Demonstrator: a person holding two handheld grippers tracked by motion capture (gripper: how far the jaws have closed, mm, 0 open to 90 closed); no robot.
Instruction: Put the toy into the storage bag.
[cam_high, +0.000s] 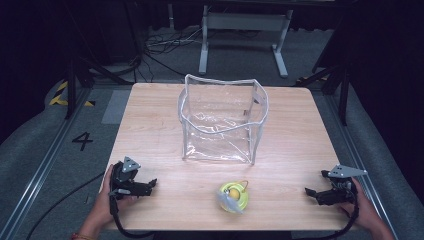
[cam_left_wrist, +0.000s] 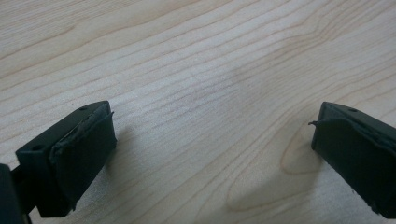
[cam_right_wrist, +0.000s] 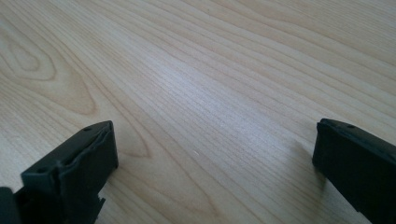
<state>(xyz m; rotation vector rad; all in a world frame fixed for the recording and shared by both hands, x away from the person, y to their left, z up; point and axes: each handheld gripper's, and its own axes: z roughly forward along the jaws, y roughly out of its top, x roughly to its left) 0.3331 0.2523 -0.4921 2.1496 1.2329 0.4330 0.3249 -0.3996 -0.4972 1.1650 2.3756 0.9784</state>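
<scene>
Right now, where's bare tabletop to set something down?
Bare wood lies on both flanks of the clear bag, and between the left hand-held gripper and the yellow-green item. The centre is crowded.

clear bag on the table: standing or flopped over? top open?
Standing and open. The clear bag sits upright on the table, its white-edged rim spread wide at the top, with nothing visible inside.

A black numeral "4" (cam_high: 82, 141) is marked on the grey floor (cam_high: 60, 150), left of the worktop (cam_high: 150, 125). No other text can be read.
</scene>
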